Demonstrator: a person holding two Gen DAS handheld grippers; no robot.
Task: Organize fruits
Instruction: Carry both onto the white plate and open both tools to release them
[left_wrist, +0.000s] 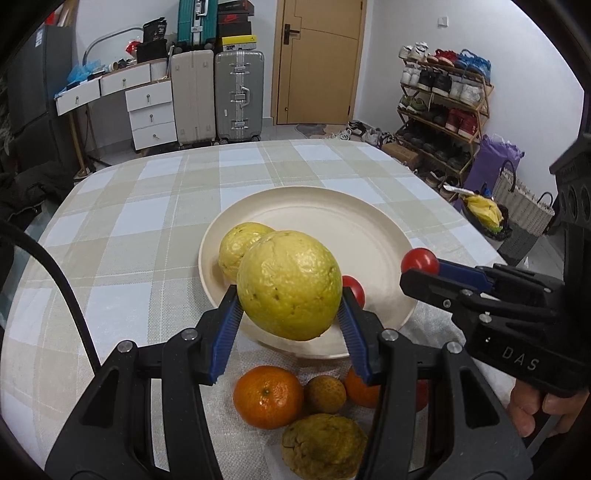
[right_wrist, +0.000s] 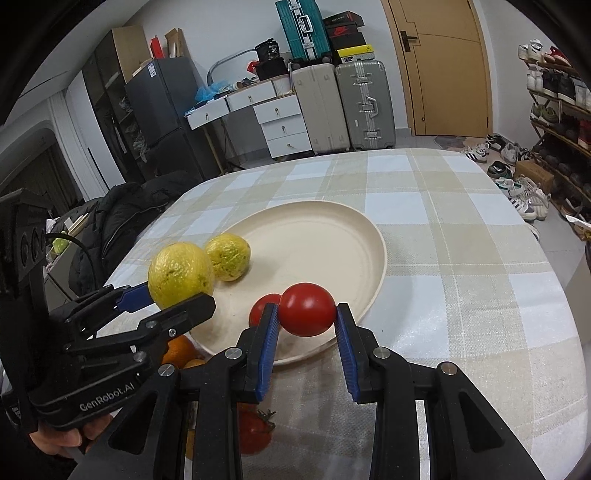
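Left gripper (left_wrist: 290, 295) clamps a large yellow citrus (left_wrist: 290, 284) at centre frame above the near rim of the cream plate (left_wrist: 332, 221); right gripper (right_wrist: 306, 314), nearly closed, pinches a red tomato (right_wrist: 306, 309) over the plate's lower edge. Risk, as I judge it: either round fruit released near the rim could roll off onto the checked tablecloth (right_wrist: 461, 277), or knock the yellow fruit (right_wrist: 228, 256) and tomato (right_wrist: 264, 308) already plated. Legible: "GenRobot.AI" lower left in the right view, "DAS" lower right in the left view.
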